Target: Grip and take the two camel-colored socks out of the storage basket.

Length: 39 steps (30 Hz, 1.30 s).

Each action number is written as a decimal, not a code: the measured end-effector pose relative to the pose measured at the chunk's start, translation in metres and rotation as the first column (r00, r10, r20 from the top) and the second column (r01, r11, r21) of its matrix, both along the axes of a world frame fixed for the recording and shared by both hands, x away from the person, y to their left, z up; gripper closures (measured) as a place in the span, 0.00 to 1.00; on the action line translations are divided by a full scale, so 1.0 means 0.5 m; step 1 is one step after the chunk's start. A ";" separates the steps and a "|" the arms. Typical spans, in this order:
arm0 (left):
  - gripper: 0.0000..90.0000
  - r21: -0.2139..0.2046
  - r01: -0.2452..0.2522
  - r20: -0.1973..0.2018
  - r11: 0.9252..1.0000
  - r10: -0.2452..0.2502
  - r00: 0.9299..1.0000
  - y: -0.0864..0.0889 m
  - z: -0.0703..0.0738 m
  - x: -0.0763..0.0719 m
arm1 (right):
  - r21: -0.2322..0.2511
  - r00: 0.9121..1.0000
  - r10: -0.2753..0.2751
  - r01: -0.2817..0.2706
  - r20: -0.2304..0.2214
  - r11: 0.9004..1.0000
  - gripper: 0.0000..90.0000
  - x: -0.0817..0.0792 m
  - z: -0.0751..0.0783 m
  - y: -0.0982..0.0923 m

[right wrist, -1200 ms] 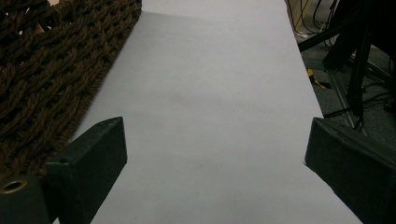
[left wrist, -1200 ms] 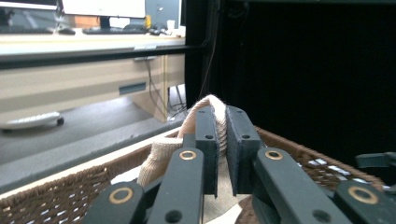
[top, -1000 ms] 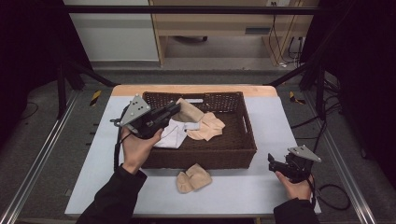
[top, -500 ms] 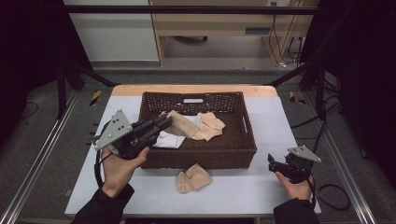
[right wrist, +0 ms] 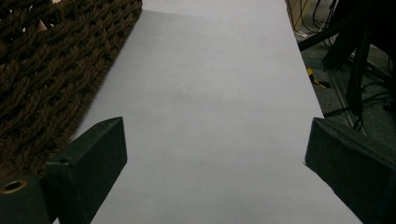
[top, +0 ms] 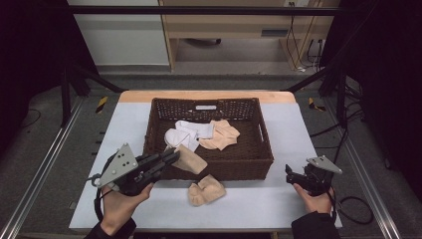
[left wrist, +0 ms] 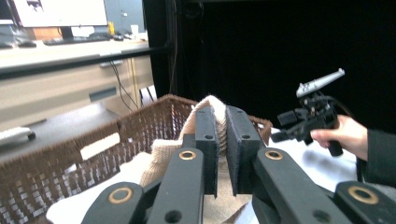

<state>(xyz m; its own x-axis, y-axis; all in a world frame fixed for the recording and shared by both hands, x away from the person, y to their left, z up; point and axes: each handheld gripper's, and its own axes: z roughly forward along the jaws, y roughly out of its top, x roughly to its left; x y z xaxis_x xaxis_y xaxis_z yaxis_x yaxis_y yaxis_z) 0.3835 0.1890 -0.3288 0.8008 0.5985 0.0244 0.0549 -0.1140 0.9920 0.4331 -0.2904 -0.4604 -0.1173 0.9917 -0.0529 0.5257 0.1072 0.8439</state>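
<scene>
My left gripper is shut on a beige sock, held low over the front left rim of the brown wicker basket. In the left gripper view the jaws pinch the sock, which folds over their tips. Inside the basket lie white socks and another beige sock. A folded beige sock rests on the table in front of the basket. My right gripper stands open beside the basket's front right corner, nothing between its jaws.
The basket wall runs along the left of the right gripper view, with bare white table ahead. The table's front edge is close to both hands. Metal frame rails flank the table, and a wooden desk stands behind it.
My left gripper has moved from over the basket toward its front left corner and lower, dragging the beige sock over the rim. The right gripper has stayed put.
</scene>
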 end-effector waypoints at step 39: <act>0.72 0.230 -0.080 -0.317 0.970 0.152 0.936 0.039 -0.274 0.030 | -0.016 1.000 0.014 -0.014 -0.020 1.000 0.07 0.001 -0.006 0.007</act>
<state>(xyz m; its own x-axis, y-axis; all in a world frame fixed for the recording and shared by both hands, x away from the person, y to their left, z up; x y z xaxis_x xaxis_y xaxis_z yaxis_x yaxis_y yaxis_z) 0.3985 0.2083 -0.4656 0.7104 0.6976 -0.0935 0.3997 -0.2906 0.8693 0.4336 -0.2871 -0.4637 -0.1323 0.9890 -0.0660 0.5405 0.1278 0.8316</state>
